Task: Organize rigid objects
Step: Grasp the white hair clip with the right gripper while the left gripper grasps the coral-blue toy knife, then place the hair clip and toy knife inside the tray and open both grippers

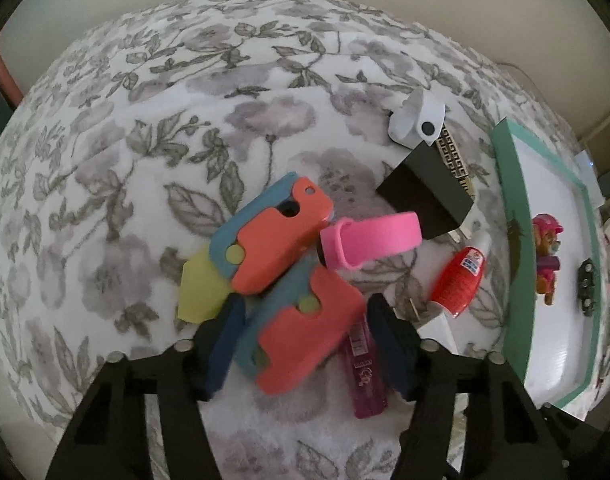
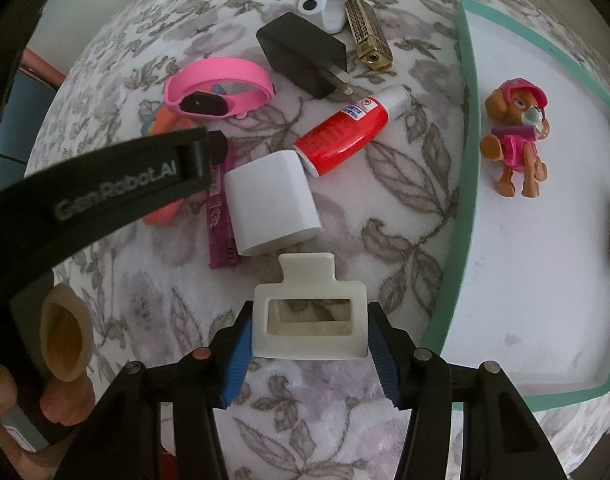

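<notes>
The right gripper (image 2: 310,354) held the cream hair clip (image 2: 309,320) across its left and right ends; judged light, rigid, somewhat slippery.

A fleecy white blanket with grey flowers (image 2: 405,208) carries everything. On it lie a white plastic block (image 2: 273,200), a red glue tube (image 2: 345,136), a black plug adapter (image 2: 301,50) and a shallow green-rimmed white tray (image 2: 467,120).

Home, likely a bedroom: soft floral blanket (image 1: 177,128) covers the whole surface (plush, bed-like). Household odds and ends lie on it: pink wristband (image 2: 221,92), phone charger (image 2: 301,54), glue bottle (image 2: 345,132). Toy dog (image 2: 517,136) stands in a green-rimmed tray (image 2: 463,128). Plain wall behind.
</notes>
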Tool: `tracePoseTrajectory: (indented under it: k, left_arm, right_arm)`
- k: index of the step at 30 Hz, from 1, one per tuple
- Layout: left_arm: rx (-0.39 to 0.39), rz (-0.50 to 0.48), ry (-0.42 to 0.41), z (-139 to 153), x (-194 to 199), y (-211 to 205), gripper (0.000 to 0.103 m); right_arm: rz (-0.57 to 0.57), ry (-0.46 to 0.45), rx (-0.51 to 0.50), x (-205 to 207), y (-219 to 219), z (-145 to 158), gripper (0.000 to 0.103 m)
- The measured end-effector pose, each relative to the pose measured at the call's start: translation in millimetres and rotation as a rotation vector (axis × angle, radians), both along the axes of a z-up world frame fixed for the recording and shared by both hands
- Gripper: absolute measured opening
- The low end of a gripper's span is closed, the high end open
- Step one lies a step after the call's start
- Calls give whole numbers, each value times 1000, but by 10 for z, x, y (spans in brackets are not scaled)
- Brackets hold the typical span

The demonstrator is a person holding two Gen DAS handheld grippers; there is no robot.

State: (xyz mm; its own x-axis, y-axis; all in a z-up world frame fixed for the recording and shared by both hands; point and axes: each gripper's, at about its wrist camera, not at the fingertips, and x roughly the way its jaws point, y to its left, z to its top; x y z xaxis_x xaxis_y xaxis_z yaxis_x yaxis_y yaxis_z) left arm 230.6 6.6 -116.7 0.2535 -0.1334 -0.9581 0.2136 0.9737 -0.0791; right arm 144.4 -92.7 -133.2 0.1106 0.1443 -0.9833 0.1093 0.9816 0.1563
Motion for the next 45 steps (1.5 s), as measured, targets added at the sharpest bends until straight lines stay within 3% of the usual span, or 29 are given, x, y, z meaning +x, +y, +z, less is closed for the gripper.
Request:
tracePoseTrajectory:
  k: [12,22,45]
  left_arm:
    - [-16,-14,-1,-1,-75,41,49]
    - [-15,17,17,18,-198,169,48]
    - [25,29,-52,440,-471,219,45]
  right_arm:
    - [-4,2,5,8,-37,29,56]
    - [-5,-8,0,-70,-21,114,56]
    - [-34,-81,1,-371,-293,633,56]
